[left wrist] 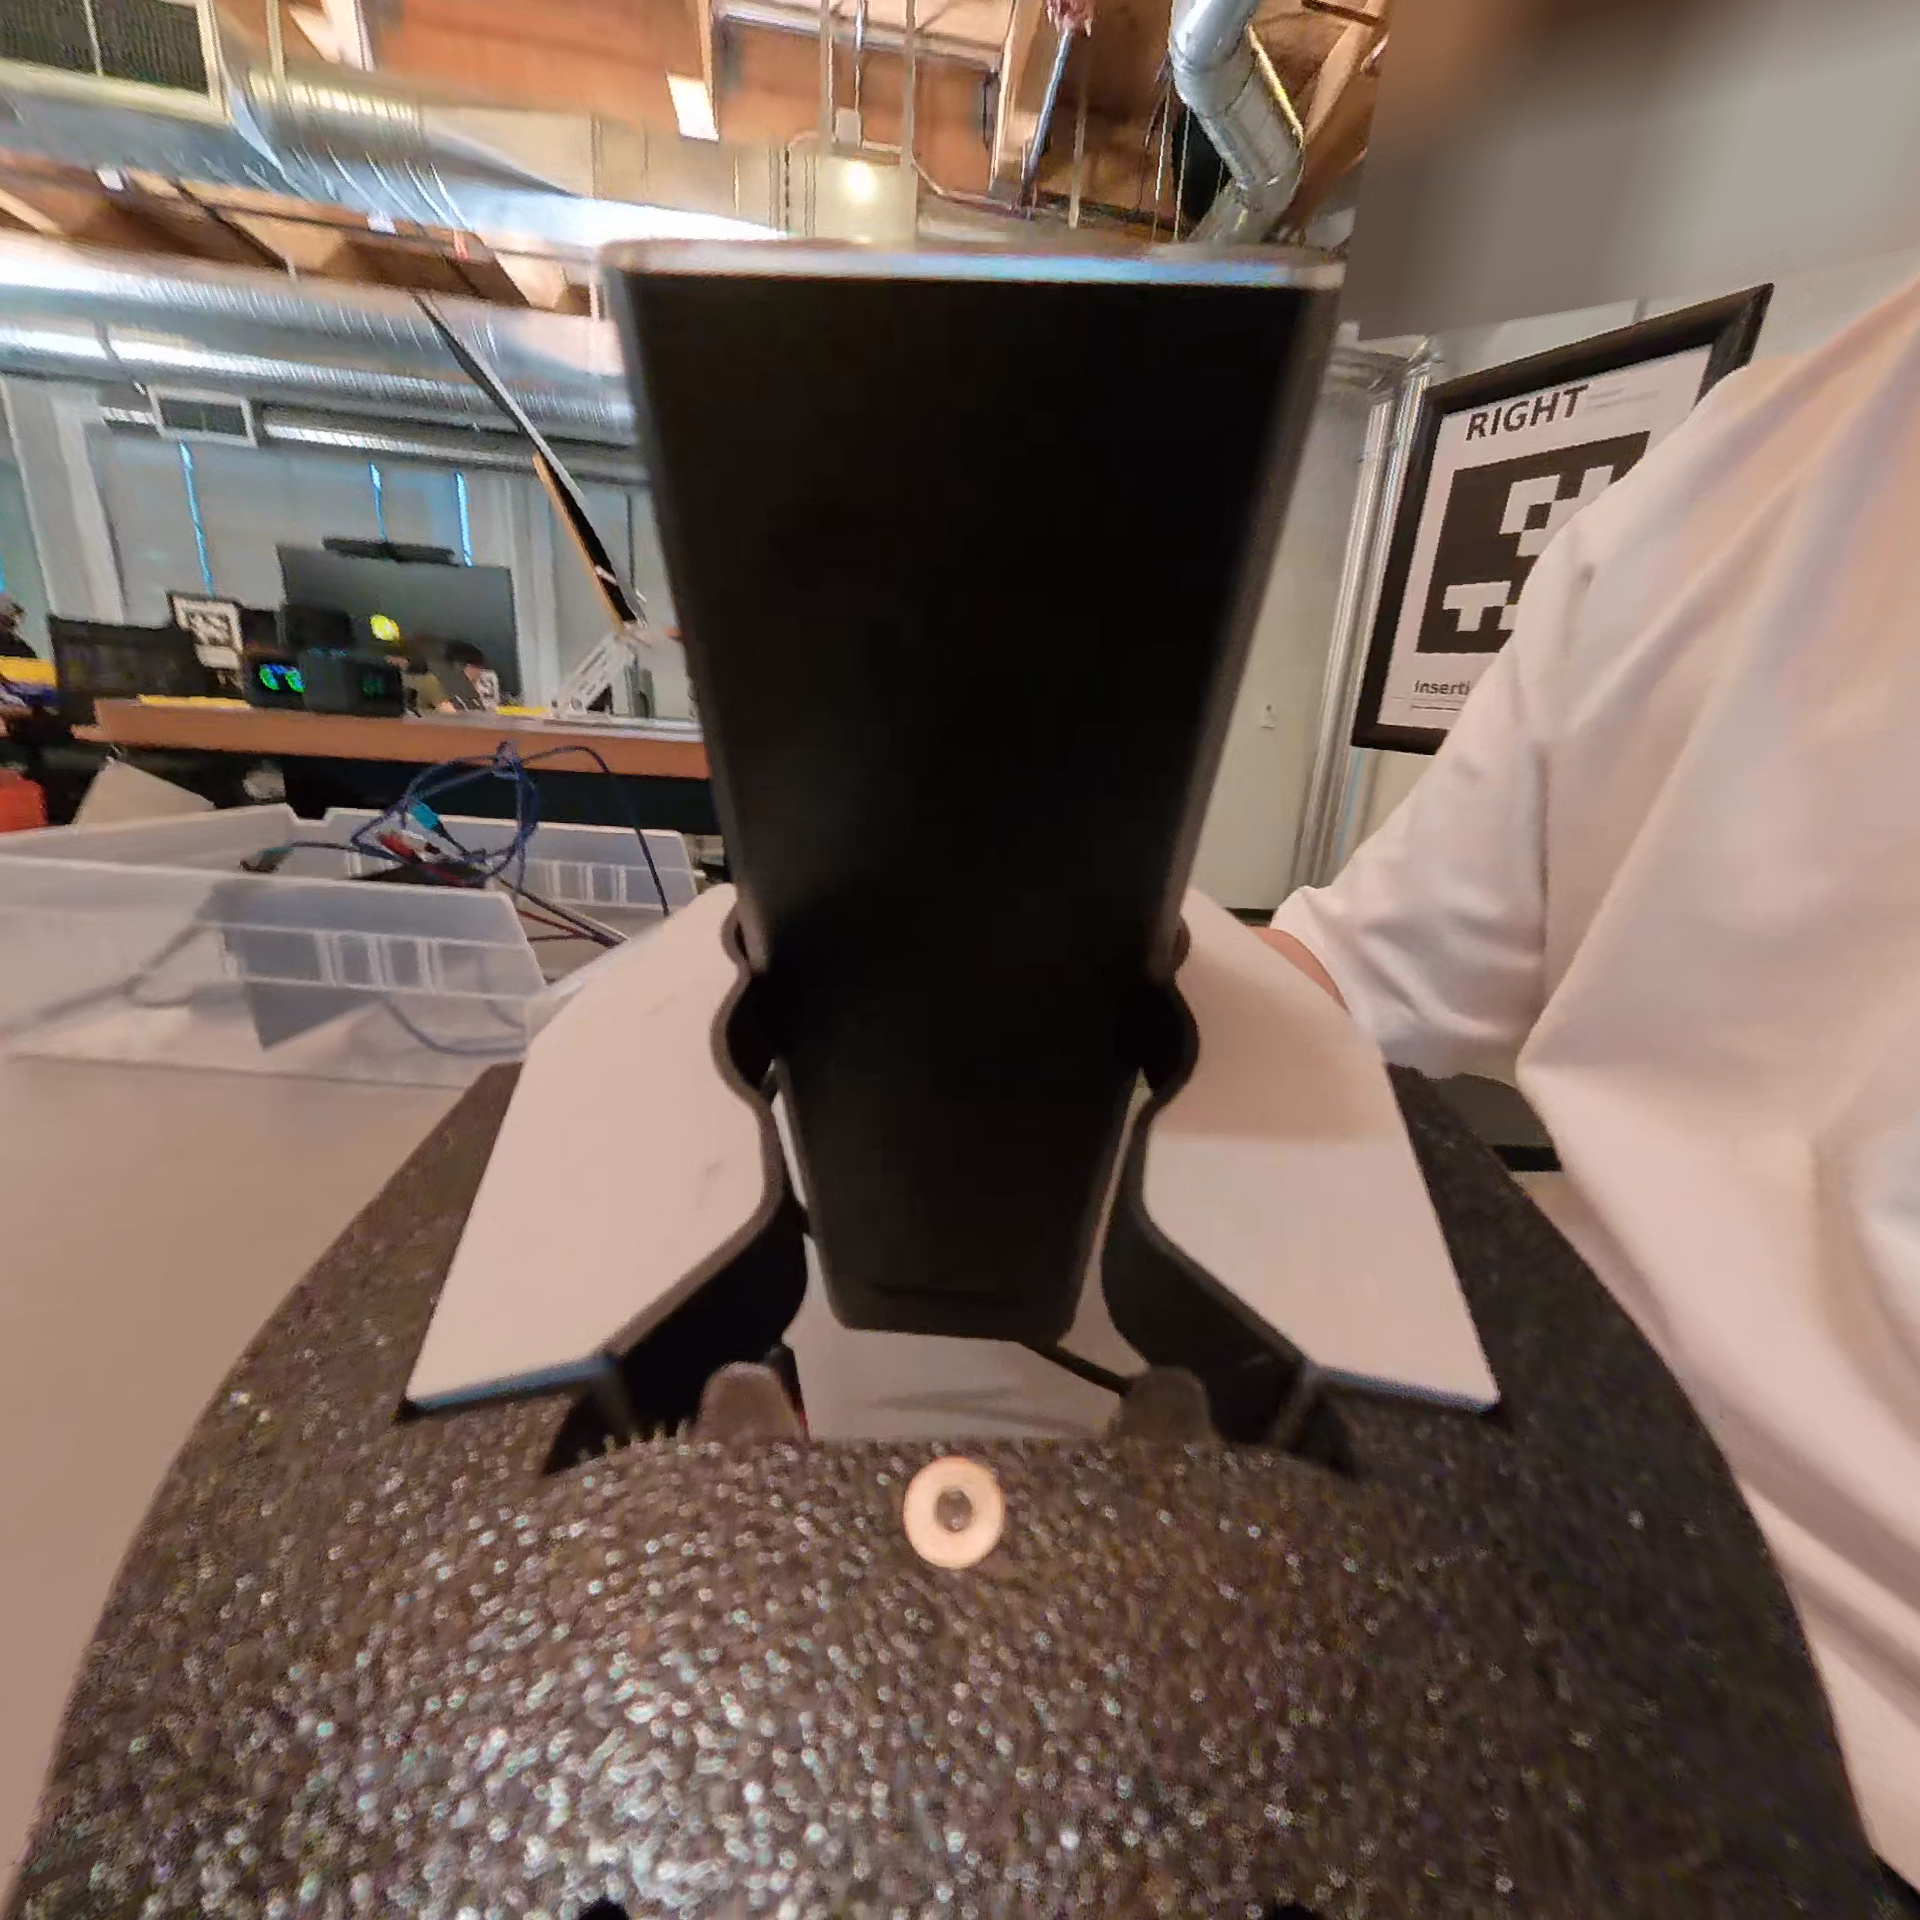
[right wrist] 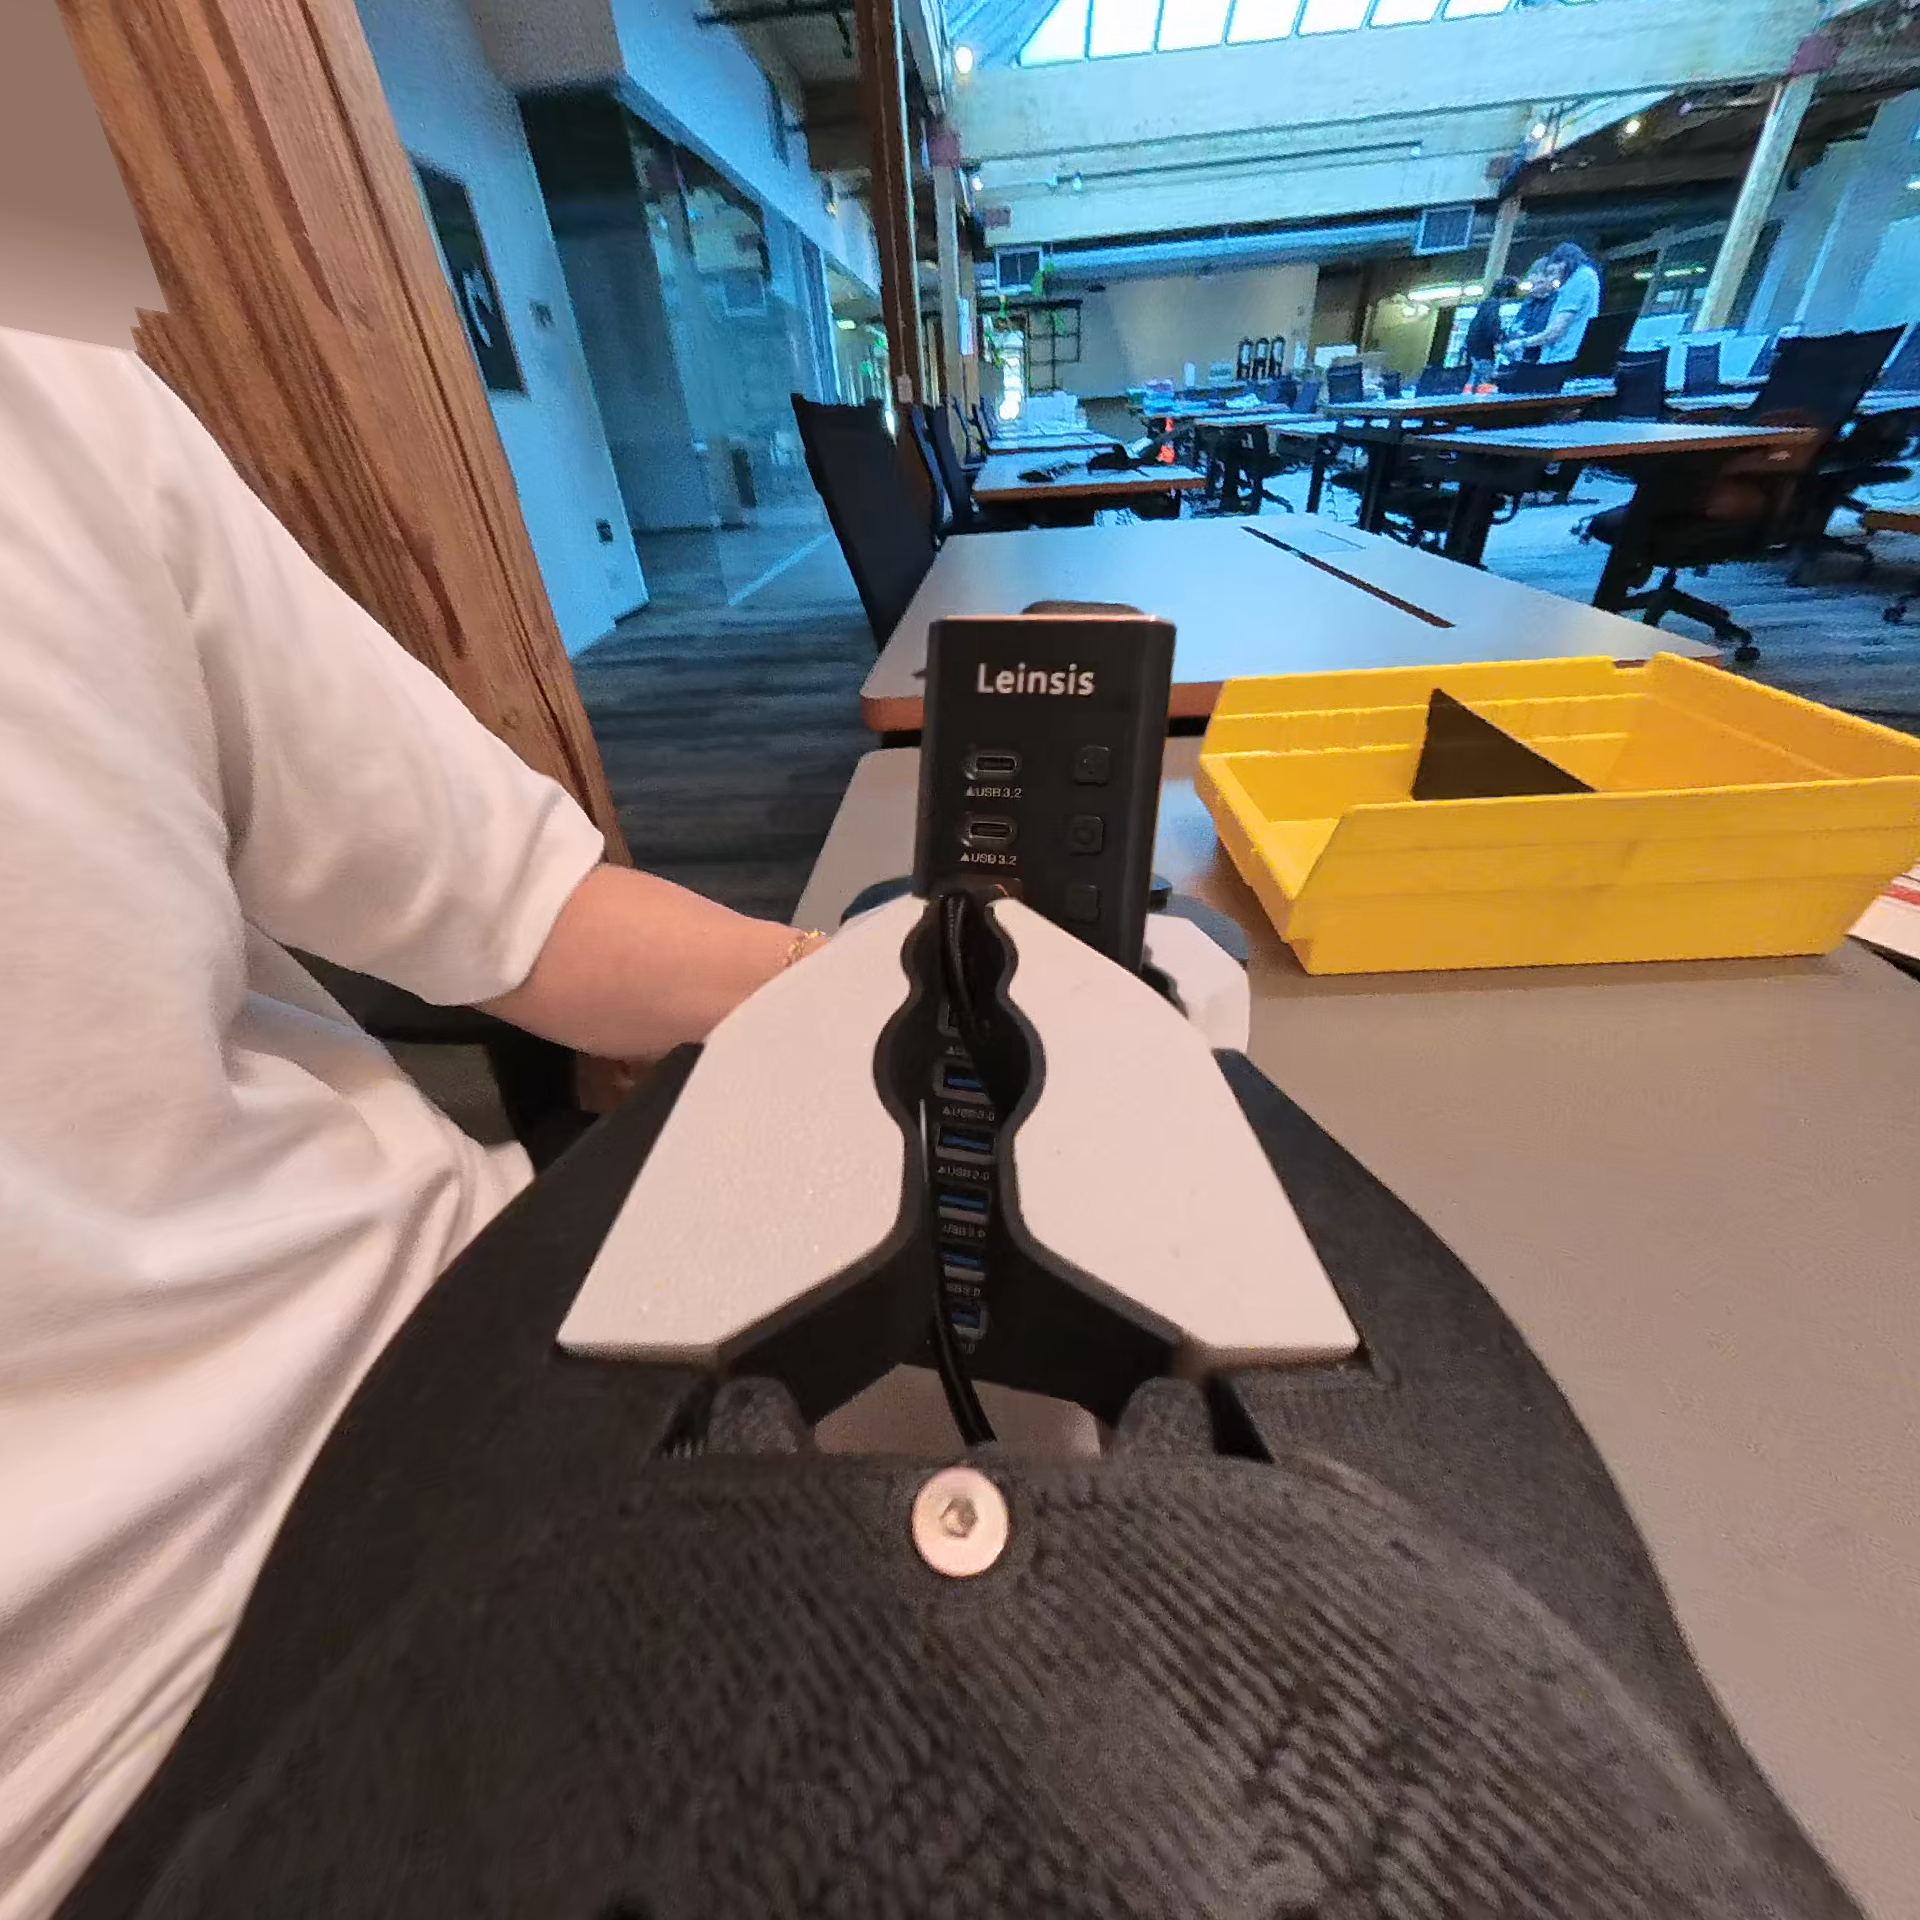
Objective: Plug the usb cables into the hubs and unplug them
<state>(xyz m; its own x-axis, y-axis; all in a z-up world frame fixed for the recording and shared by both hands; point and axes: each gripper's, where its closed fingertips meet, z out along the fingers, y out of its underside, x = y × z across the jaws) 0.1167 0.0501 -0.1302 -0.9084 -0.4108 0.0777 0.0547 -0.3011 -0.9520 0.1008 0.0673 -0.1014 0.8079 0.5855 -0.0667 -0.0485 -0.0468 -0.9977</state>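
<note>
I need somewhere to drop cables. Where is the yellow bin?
In the right wrist view, the yellow bin sits on the grey table, right of the black hub.

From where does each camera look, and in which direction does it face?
Left wrist view: sits on the left claw, looks at the hub's plain back, clamped upright; white sleeve at right.
Right wrist view: sits on the right claw, looks at the hub's port side, claw shut on a black cable; the yellow bin is right of it, the arm left.
Shared: apparently the same hub and the same white-shirted person.
</note>
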